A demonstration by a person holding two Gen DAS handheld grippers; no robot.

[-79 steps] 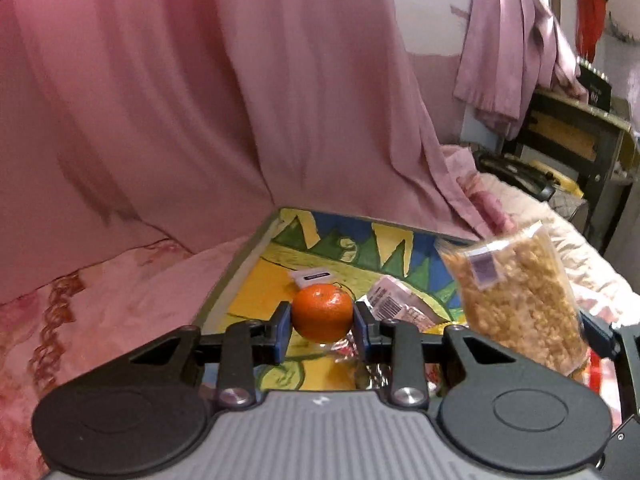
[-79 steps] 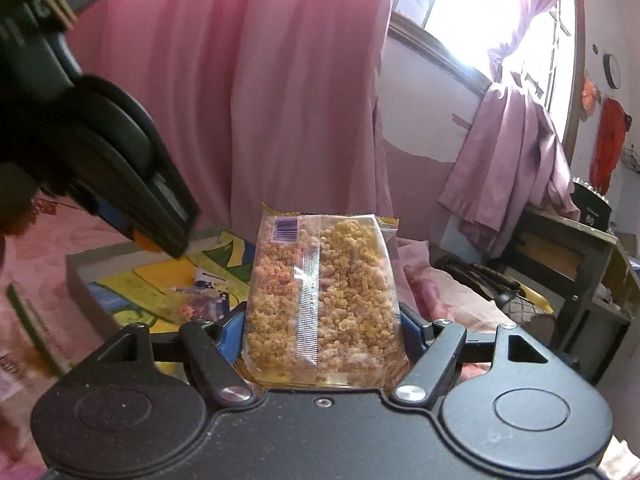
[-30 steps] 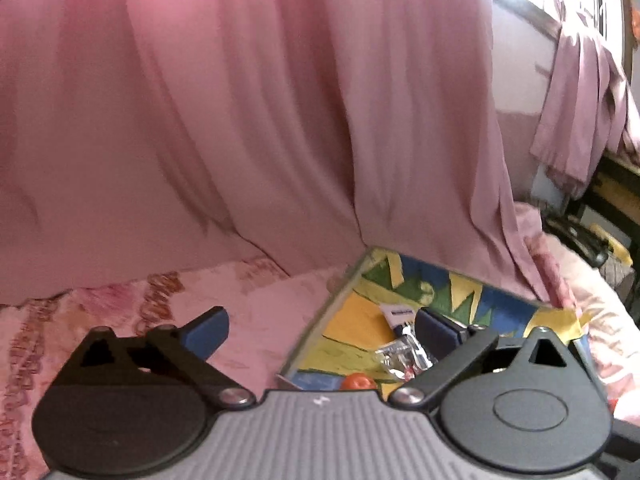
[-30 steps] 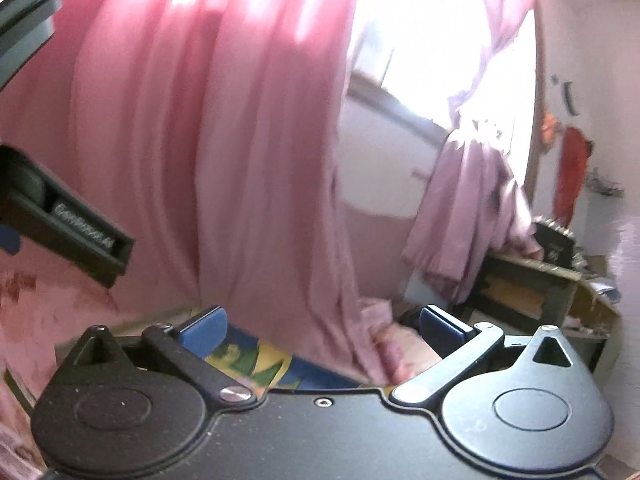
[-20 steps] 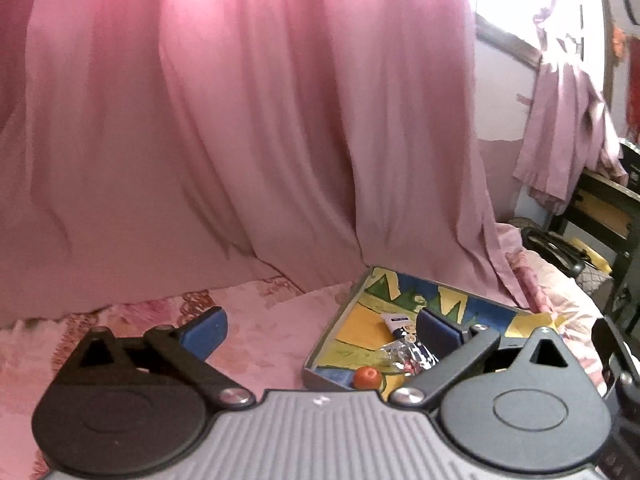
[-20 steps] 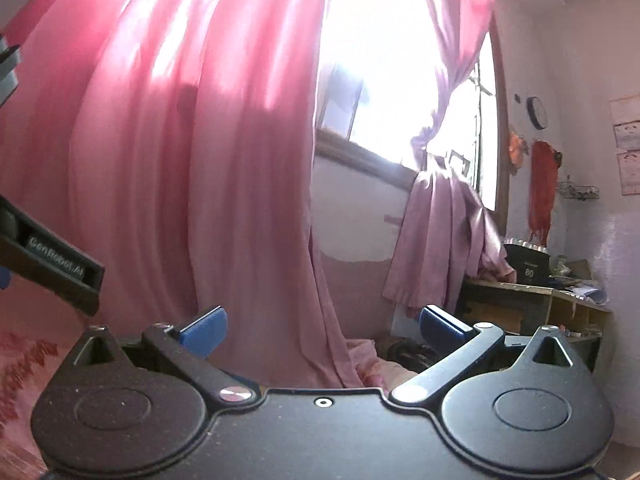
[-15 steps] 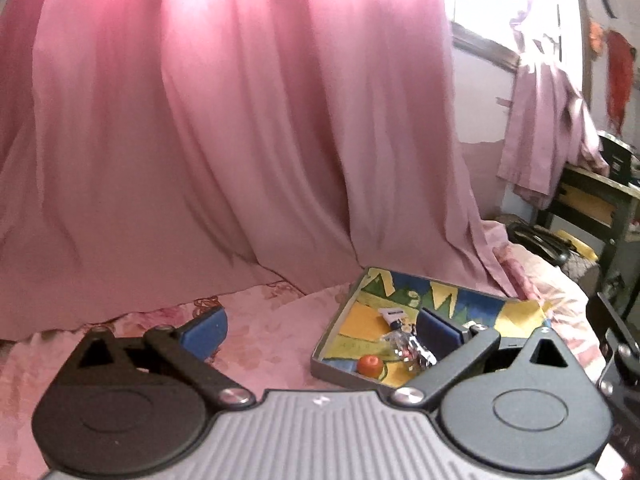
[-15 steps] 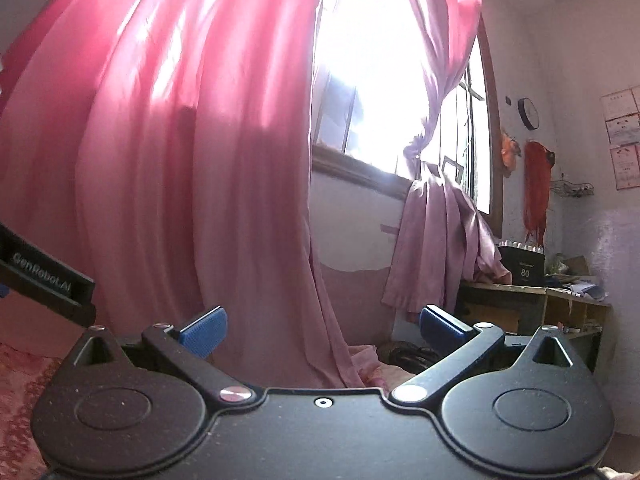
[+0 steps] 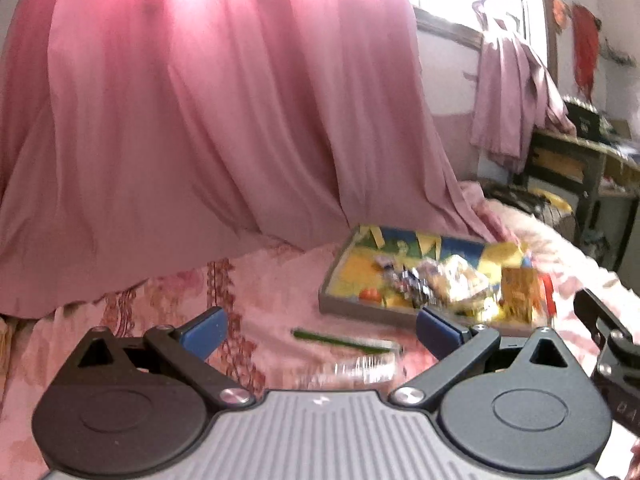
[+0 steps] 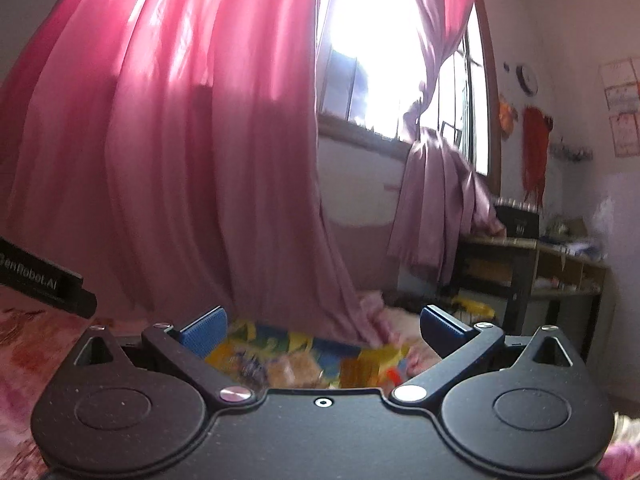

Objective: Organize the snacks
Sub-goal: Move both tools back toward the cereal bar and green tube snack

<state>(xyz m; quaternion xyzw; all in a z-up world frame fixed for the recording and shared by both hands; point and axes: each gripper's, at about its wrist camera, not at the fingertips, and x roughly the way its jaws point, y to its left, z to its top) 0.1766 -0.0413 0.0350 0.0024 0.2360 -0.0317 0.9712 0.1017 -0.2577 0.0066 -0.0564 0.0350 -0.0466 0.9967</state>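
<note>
A shallow grey tray with a colourful painted floor lies on the pink bedspread. In it are a small orange, shiny wrappers, a clear bag of puffed snack and an orange packet. My left gripper is open and empty, well back from the tray. In front of it lie a green stick and a blurred clear wrapper. My right gripper is open and empty above the tray, whose blurred snacks show between its fingers.
Pink curtains hang behind the bed. A dark desk with shelves stands at the right, under a bright window. The other gripper's body shows at the right edge of the left wrist view and at the left edge of the right.
Both grippers let go, of the orange and the snack bag, which now lie in the tray. Both have since opened wide and pulled back; the tray looks smaller and farther.
</note>
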